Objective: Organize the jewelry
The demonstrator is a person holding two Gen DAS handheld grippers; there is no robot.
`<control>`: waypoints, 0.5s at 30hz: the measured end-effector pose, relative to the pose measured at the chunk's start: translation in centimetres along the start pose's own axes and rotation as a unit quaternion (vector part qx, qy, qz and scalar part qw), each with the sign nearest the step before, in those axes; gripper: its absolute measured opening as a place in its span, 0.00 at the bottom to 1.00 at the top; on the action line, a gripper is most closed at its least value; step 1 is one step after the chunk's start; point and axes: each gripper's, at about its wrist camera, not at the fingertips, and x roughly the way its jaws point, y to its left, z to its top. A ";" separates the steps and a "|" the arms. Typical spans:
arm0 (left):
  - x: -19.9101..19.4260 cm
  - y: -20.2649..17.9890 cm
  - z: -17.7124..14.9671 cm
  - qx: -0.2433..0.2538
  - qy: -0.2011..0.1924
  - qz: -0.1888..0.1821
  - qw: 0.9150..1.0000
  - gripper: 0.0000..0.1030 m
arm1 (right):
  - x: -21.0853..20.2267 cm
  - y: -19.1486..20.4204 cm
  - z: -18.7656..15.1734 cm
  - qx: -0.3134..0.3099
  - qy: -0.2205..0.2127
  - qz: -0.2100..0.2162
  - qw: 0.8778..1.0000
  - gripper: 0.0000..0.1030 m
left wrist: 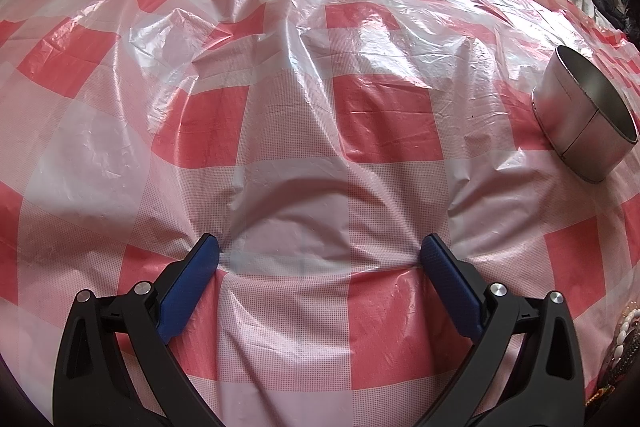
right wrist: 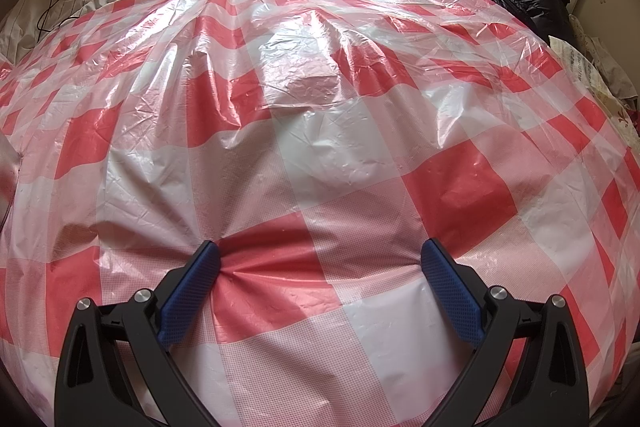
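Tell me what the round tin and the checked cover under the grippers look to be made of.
Round tin: apparently thin sheet metal with a brushed silver finish, judging by the dull sheen and a visible side seam. Checked cover: seemingly thin plastic film, glossy, with sharp crinkles and bright glare patches.

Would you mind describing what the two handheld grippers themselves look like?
The left gripper and right gripper look identical: black plastic arms with triangular cut-outs, silver round pivot bolts, and two fingers faced with dark blue textured pads. No cables, sleeves or markings show.
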 end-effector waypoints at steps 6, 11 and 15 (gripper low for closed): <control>0.0 0.0 0.1 0.001 0.000 0.002 1.000 0.94 | 0.0 0.0 0.0 0.000 0.000 0.000 1.000 0.93; 0.3 -0.1 0.6 -0.015 0.008 0.008 1.000 0.94 | 0.0 0.1 -0.1 0.000 -0.001 -0.001 1.000 0.93; -0.1 -0.2 0.9 -0.022 0.020 0.028 0.999 0.94 | -0.1 0.3 -0.1 -0.004 -0.002 -0.007 1.000 0.93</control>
